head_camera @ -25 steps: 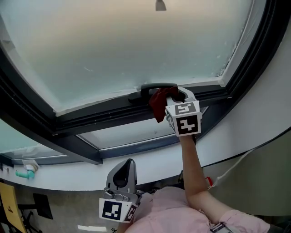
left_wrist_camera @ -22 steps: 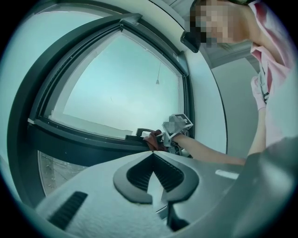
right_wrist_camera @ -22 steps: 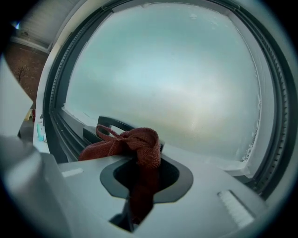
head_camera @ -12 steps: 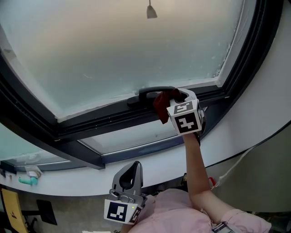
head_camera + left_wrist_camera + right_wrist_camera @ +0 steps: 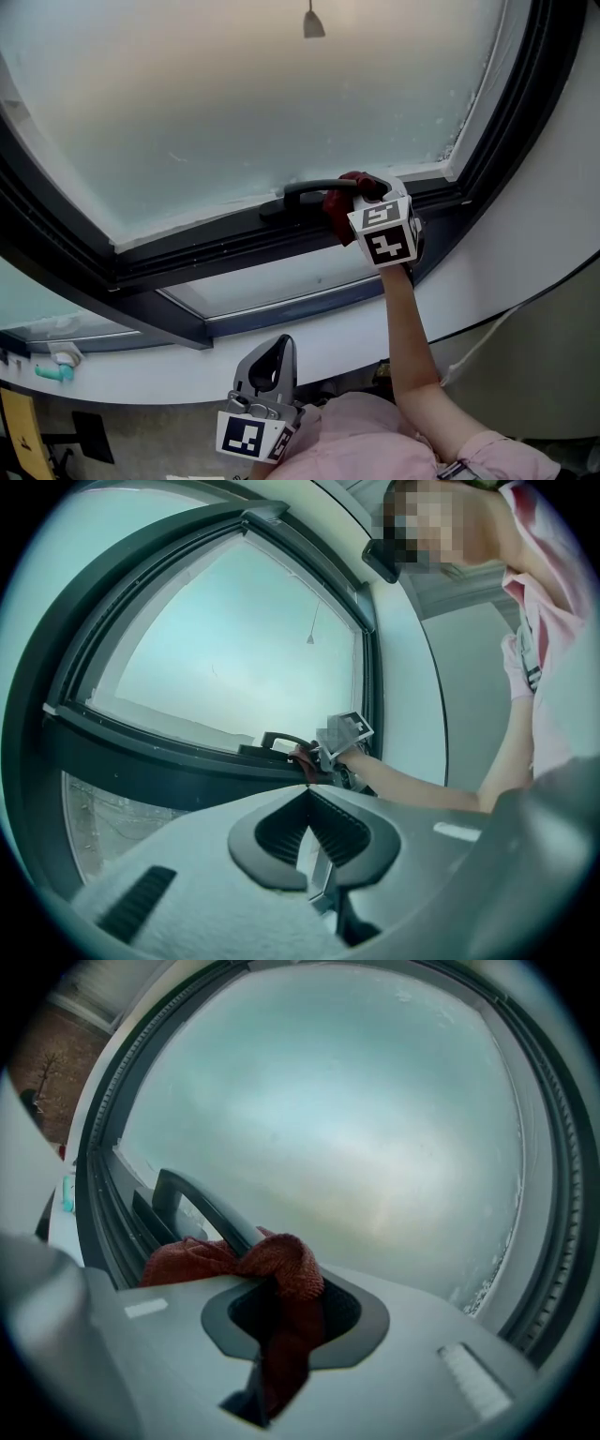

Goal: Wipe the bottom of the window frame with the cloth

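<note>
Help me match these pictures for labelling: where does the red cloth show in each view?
Head view: red cloth right of centre, upper half.
Left gripper view: small, near centre, beyond the jaws.
Right gripper view: lower centre, clamped between the jaws.
Shared landmark: the dark window handle beside it.

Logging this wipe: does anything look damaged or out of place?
Nothing looks damaged. Whitish specks line the window pane at its lower right edge; the red cloth is bunched in the right gripper at the handle.
</note>
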`<state>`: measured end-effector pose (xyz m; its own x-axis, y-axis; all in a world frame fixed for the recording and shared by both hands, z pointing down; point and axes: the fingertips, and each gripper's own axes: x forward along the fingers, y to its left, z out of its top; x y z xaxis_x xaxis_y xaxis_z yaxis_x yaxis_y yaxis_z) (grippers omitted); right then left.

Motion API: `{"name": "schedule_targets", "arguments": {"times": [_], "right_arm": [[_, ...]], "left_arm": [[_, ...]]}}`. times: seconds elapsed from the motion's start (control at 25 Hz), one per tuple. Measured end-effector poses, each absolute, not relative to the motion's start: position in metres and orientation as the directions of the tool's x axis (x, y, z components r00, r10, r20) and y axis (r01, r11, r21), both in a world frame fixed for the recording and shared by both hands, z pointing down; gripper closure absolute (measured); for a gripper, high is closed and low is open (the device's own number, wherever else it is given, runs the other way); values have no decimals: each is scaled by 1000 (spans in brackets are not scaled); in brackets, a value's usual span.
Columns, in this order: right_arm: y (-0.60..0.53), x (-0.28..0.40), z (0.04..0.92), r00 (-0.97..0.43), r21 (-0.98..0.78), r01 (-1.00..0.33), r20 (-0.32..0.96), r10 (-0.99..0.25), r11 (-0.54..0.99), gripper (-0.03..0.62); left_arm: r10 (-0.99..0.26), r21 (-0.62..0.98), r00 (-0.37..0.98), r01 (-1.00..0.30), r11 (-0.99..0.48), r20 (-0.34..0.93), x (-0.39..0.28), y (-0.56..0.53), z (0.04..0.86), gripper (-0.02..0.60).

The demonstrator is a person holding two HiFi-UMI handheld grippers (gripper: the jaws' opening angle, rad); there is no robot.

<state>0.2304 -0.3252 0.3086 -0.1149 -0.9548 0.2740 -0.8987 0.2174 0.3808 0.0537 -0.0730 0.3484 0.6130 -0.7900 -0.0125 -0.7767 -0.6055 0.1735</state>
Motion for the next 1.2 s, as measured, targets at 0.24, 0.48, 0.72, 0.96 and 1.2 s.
{"name": "schedule_targets", "arguments": {"times": [0.24, 0.48, 0.72, 0.96, 1.2], "right_arm": [[-320, 232, 306, -139, 399, -889, 229, -963, 224, 526], [-321, 247, 307, -112, 394, -896, 244, -963, 204, 528], [-322, 257, 309, -117, 369, -906, 255, -960, 208, 528], [-323, 264, 310, -106, 354, -913, 273, -956, 202, 528], [-324, 279, 310, -80, 353, -919, 273, -959, 177, 528]], "left_arm": [[-773, 176, 634, -760, -626, -10, 65, -73, 348, 581], [-780, 174, 626, -767, -617, -6, 67, -75, 349, 581], [-778, 180, 628, -765, -618, -5, 70, -76, 351, 581], [-780, 179, 625, -767, -617, -11, 70, -78, 349, 581], [-782, 179, 623, -768, -615, -12, 69, -79, 349, 582]]}}
